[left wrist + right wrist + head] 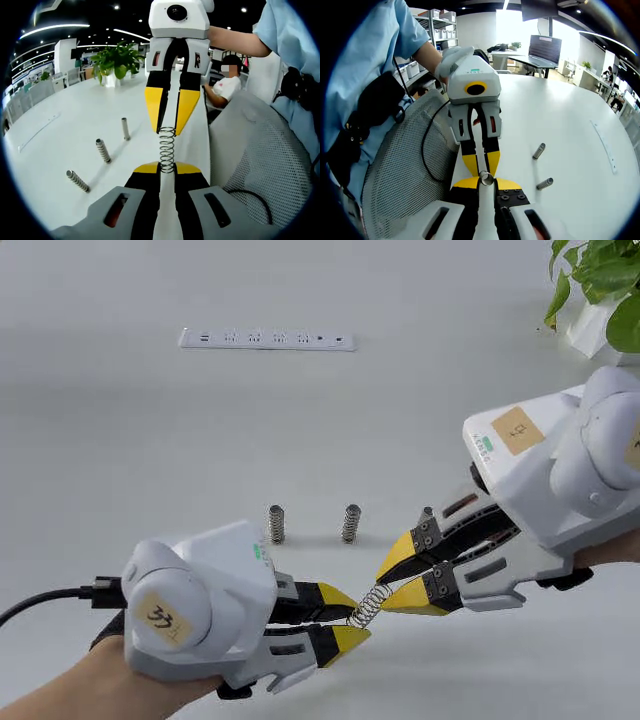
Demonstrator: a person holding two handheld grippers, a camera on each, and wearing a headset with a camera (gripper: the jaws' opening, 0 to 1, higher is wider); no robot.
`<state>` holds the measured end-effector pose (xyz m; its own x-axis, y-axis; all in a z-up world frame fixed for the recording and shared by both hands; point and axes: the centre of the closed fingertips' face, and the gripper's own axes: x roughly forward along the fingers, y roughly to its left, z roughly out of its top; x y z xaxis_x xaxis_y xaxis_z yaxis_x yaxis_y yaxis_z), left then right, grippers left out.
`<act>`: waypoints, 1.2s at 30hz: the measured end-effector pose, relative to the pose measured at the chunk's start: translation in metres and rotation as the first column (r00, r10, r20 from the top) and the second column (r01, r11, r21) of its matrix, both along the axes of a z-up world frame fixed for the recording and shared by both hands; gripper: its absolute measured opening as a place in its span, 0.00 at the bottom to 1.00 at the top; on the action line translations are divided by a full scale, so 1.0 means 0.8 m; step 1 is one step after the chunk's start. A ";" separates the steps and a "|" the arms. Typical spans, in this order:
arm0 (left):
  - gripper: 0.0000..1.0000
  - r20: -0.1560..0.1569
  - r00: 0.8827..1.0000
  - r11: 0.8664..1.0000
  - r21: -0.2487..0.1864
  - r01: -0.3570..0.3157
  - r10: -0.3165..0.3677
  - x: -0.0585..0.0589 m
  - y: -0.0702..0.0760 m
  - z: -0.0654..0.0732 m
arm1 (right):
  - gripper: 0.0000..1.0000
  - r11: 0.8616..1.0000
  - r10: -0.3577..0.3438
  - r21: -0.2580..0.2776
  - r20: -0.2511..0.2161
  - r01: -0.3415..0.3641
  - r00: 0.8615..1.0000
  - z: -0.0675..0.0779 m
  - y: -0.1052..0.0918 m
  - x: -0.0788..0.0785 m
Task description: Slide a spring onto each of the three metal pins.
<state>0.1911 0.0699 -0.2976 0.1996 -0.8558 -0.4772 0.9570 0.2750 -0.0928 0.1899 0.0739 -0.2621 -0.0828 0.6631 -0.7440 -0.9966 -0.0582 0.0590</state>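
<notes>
One spring [368,605] clamped in left hand-held gripper [360,618] and right hand-held gripper [382,594] alike, above table [150,440]; two sprung pins [103,150], one bare pin [125,128].

We read a handwritten "33" on the tan sticker [165,619] atop the left gripper [358,621]; the label [516,430] on the right gripper [383,595] is illegible.

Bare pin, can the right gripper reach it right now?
Probably yes: the bare pin stands just beyond the right gripper, nothing between, though the left gripper also grips the spring.
</notes>
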 end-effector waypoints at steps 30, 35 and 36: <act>0.06 0.029 0.999 1.000 0.015 0.023 -0.023 0.000 -0.007 0.001 | 0.25 0.995 0.051 -0.094 0.056 -0.045 0.997 0.003 -0.014 0.009; 0.06 0.053 0.998 0.999 0.017 0.030 -0.031 0.002 -0.011 0.004 | 0.21 0.986 0.101 -0.136 0.040 -0.095 0.994 0.002 -0.017 0.007; 0.06 0.056 0.998 0.999 0.020 0.030 -0.031 0.003 -0.012 0.004 | 0.20 0.985 0.107 -0.139 0.039 -0.100 0.993 0.002 -0.017 0.007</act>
<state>0.1937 0.0605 -0.2941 0.2005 -0.8529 -0.4820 0.9685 0.2466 -0.0335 0.1951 0.0606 -0.2603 -0.1089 0.5446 -0.8316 -0.9874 -0.1559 0.0272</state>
